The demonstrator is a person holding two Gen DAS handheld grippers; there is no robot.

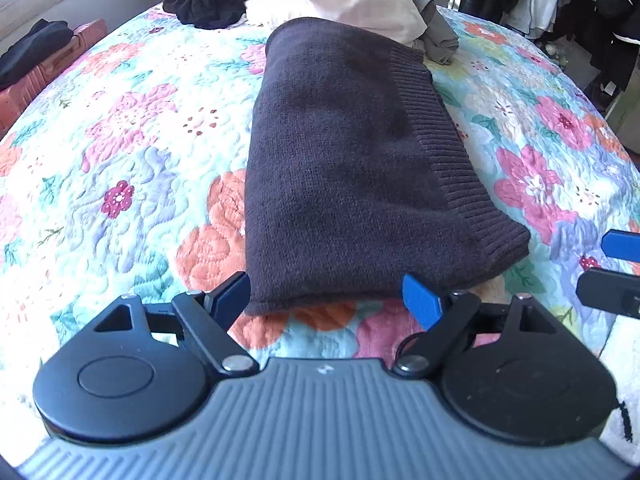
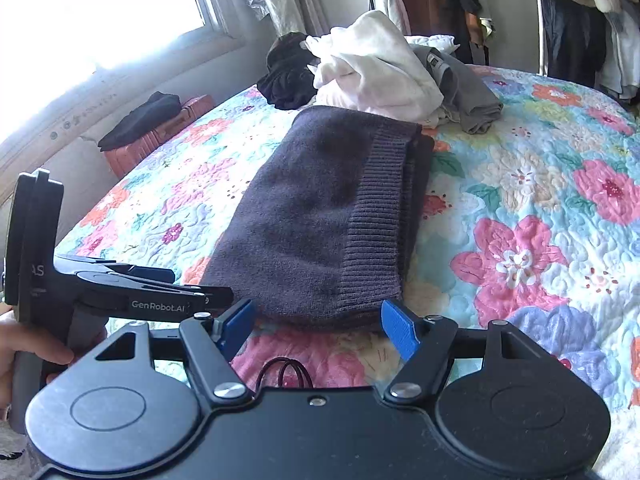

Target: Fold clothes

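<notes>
Folded dark sweater flat on floral bed quilt; left gripper and right gripper both wide, empty, at its near edge.

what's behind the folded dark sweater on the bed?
Behind the folded dark sweater: a white garment pile, black clothes at its left, a grey garment at its right. The sweater's far edge hides the pile's base.

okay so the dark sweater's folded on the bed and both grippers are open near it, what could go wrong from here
Both the left gripper and right gripper flank the dark sweater's near edge; pinching only the top layer could undo the fold. Pushing it forward could run it into the unfolded clothes pile behind.
</notes>
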